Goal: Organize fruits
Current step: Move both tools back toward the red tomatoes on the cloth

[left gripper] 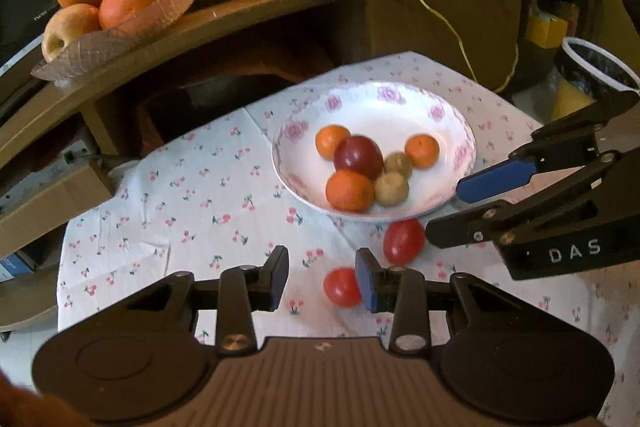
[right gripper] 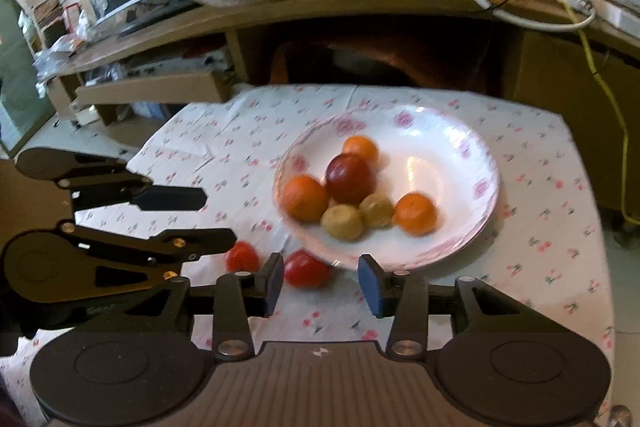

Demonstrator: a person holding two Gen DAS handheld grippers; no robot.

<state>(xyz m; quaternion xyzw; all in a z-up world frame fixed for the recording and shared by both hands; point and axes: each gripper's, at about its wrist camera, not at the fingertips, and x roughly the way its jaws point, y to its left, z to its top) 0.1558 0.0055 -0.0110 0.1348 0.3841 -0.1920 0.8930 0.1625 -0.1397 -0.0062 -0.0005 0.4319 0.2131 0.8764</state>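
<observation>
Red tomato (left gripper: 341, 286) | touching left gripper's (left gripper: 322, 279) right finger | gripper open

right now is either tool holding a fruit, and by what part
Nothing is held. The left tool and right tool are both open and empty; the two red tomatoes lie loose on the cloth.

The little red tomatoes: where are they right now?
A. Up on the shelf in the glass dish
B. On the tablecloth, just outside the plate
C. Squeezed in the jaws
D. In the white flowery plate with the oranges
B. Both red tomatoes lie on the cherry-print tablecloth just outside the rim of the white plate, and neither gripper's open jaws hold anything.
</observation>
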